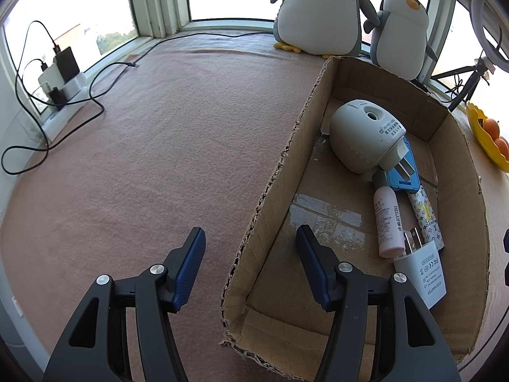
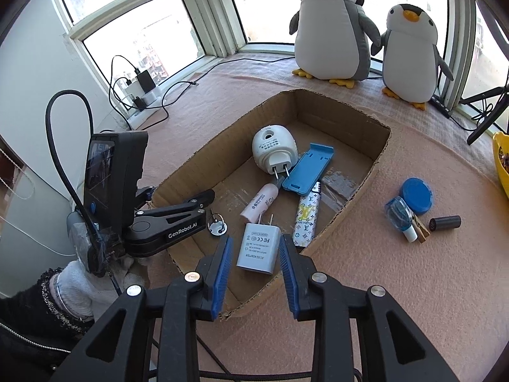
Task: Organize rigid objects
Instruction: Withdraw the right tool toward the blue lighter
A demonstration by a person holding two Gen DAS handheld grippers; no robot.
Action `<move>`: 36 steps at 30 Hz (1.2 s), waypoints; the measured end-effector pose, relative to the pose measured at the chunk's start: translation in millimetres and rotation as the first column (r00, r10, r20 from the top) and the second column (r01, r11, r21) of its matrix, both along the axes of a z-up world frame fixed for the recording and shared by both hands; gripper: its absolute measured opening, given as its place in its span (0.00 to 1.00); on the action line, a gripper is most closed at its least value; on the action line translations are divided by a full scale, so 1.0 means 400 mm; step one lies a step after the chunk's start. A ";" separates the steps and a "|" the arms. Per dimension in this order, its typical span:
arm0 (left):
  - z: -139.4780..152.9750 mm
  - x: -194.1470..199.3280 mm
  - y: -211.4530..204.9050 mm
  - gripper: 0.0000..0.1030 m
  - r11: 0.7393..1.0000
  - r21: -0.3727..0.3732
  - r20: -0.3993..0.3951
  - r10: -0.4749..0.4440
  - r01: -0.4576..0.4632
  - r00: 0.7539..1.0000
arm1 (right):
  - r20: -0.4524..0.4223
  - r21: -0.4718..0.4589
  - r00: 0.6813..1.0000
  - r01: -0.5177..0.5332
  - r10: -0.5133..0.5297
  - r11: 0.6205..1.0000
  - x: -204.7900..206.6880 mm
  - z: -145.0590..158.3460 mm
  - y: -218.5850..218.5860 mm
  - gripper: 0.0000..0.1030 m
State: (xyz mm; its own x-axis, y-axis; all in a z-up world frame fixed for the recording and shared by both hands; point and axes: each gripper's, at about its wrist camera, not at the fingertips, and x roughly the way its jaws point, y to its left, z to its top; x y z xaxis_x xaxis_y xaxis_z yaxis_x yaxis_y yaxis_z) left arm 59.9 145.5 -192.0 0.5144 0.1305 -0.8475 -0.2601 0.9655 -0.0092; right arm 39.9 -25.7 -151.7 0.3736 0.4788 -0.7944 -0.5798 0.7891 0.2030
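A cardboard box (image 2: 350, 203) (image 1: 273, 191) on the pink cloth holds a white plug-in device (image 2: 273, 149) (image 1: 359, 137), a blue holder (image 2: 308, 168) (image 1: 402, 175), a pink tube (image 2: 259, 203) (image 1: 386, 219), a patterned lighter (image 2: 307, 216) (image 1: 428, 216) and a white charger (image 2: 259, 248) (image 1: 420, 270). My right gripper (image 2: 254, 270) is open, jaws either side of the charger, just above it. My left gripper (image 1: 249, 267) is open, straddling the box's left wall. It also shows in the right wrist view (image 2: 178, 216), near a key ring (image 2: 217, 226).
Right of the box lie a blue lid (image 2: 415, 195), a small blue bottle (image 2: 399, 216), a wooden clothespin (image 2: 420, 224) and a black cylinder (image 2: 445, 222). Two plush penguins (image 2: 331, 28) stand at the back. Chargers and cables (image 1: 60, 73) sit at the left. A yellow bowl (image 1: 486, 137) is at the right.
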 end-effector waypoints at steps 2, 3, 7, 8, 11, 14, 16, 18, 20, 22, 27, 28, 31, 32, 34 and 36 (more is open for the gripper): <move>0.000 0.000 0.000 0.58 1.000 0.000 0.000 0.000 0.000 1.000 | 0.000 -0.003 1.000 0.029 -0.029 1.000 0.009 -0.002 -0.027 0.28; 0.000 0.000 -0.001 0.58 1.000 0.001 0.000 0.000 0.000 1.000 | -0.001 -0.003 0.999 0.046 -0.046 0.999 0.015 -0.003 -0.042 0.28; 0.000 0.000 0.000 0.58 1.000 0.000 0.000 0.000 0.000 1.000 | -0.008 0.000 0.993 0.116 -0.116 0.993 0.037 -0.007 -0.105 0.29; 0.000 0.000 0.000 0.58 1.000 0.000 0.000 0.000 0.000 1.000 | -0.007 -0.002 0.991 0.132 -0.132 0.991 0.043 -0.008 -0.121 0.29; 0.000 0.000 0.000 0.58 1.000 0.001 0.000 0.000 0.000 1.000 | -0.009 -0.004 0.985 0.172 -0.172 0.985 0.061 -0.013 -0.162 0.30; 0.001 0.001 0.001 0.58 1.000 0.003 -0.001 -0.001 0.001 1.000 | -0.020 -0.010 0.981 0.193 -0.193 0.981 0.086 -0.026 -0.195 0.30; 0.002 0.002 0.001 0.58 1.000 0.005 -0.002 -0.002 0.002 1.000 | -0.016 -0.019 0.980 0.198 -0.198 0.980 0.104 -0.033 -0.207 0.30; 0.003 0.003 0.001 0.58 1.000 0.007 -0.003 -0.003 0.003 1.000 | -0.005 -0.039 0.980 0.199 -0.200 0.979 0.124 -0.040 -0.211 0.30; 0.004 0.004 0.000 0.58 1.000 0.009 -0.004 -0.003 0.003 1.000 | 0.004 -0.051 0.982 0.189 -0.189 0.981 0.146 -0.045 -0.211 0.30; 0.005 0.004 0.000 0.58 1.000 0.010 -0.004 -0.003 0.003 1.000 | 0.015 -0.074 0.983 0.182 -0.181 0.981 0.168 -0.052 -0.208 0.30; 0.005 0.005 0.000 0.58 1.000 0.011 -0.007 0.001 -0.001 1.000 | 0.025 -0.132 0.989 0.147 -0.145 0.980 0.213 -0.069 -0.191 0.30; 0.006 0.005 0.001 0.58 1.000 0.012 -0.007 0.001 -0.001 1.000 | 0.026 -0.141 0.990 0.138 -0.135 0.980 0.221 -0.072 -0.186 0.30; 0.006 0.005 0.000 0.58 1.000 0.014 -0.010 0.003 -0.003 1.000 | 0.031 -0.165 0.994 0.110 -0.106 0.980 0.238 -0.081 -0.170 0.30; 0.006 0.005 0.000 0.58 1.000 0.015 -0.010 0.004 -0.004 1.000 | 0.030 -0.170 0.995 0.101 -0.097 0.980 0.244 -0.084 -0.165 0.30; 0.006 0.005 -0.001 0.58 1.000 0.016 -0.011 0.006 -0.005 1.000 | 0.030 -0.184 0.996 0.085 -0.080 0.979 0.256 -0.092 -0.154 0.30; 0.006 0.005 0.000 0.58 1.000 0.015 -0.012 0.008 -0.008 1.000 | 0.028 -0.202 0.997 0.073 -0.069 0.977 0.266 -0.102 -0.145 0.30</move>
